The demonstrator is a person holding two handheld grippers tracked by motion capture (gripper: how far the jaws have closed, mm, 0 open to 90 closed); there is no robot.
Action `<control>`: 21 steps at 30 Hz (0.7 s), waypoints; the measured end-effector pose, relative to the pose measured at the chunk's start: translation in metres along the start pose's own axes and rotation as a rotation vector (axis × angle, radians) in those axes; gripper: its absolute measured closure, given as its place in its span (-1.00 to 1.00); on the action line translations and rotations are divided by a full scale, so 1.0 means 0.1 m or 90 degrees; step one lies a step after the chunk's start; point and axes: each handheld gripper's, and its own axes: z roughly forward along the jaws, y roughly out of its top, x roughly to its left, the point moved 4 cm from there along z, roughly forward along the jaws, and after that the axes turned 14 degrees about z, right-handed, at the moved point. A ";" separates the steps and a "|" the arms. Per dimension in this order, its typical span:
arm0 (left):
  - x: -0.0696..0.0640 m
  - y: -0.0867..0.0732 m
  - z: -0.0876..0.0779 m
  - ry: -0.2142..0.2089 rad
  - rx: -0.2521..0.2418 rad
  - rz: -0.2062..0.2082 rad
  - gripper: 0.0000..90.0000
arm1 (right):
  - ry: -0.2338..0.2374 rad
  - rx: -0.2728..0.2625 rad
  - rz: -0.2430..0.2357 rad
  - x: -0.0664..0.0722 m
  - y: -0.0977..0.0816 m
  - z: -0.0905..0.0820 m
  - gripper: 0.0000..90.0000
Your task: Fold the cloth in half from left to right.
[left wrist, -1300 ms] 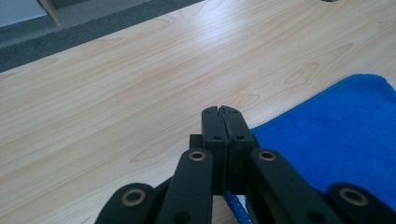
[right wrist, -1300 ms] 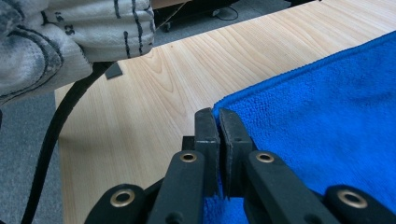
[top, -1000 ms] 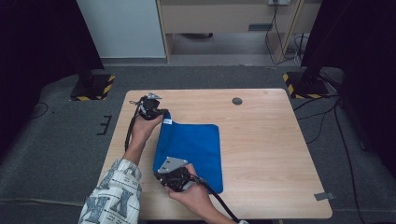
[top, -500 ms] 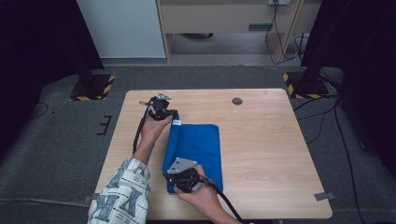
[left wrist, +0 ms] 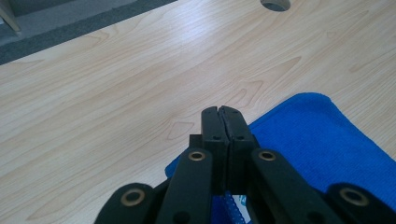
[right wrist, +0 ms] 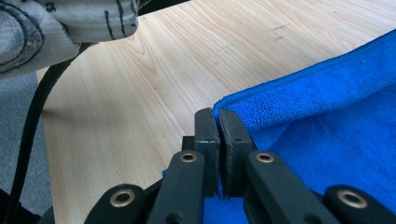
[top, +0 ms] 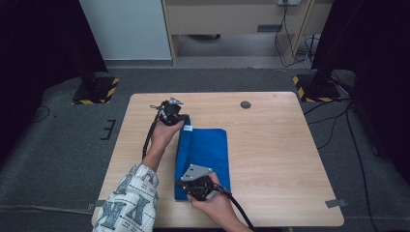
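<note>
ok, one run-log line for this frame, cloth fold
stage: folding blue cloth on table | left gripper: shut on cloth's far left corner | right gripper: shut on near left corner | cloth: left edge lifted, rest flat

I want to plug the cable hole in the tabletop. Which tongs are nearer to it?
Left. The left tongs sit at the blue cloth's far corner, nearer the cable hole. The right tongs are at the cloth's near end, farther away.

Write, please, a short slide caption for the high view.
A person folds a blue towel on a wooden table, left tongs and right tongs each shut on an edge.
</note>
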 end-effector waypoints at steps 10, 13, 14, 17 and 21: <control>-0.09 0.05 0.04 -0.019 -0.015 0.007 0.98 | -0.006 -0.004 -0.004 -0.02 -0.03 -0.08 0.95; -0.14 0.08 0.03 -0.028 -0.025 0.004 0.98 | -0.005 -0.001 -0.002 -0.03 -0.04 -0.10 0.95; -0.15 0.09 0.03 -0.026 -0.024 0.008 0.98 | -0.004 0.001 -0.001 -0.03 -0.05 -0.10 0.95; -0.18 0.10 0.05 -0.026 -0.014 0.010 0.98 | -0.003 0.000 -0.002 -0.03 -0.05 -0.10 0.95; -0.18 0.09 0.08 -0.027 -0.010 0.011 0.98 | -0.004 -0.005 -0.002 -0.03 -0.04 -0.15 0.95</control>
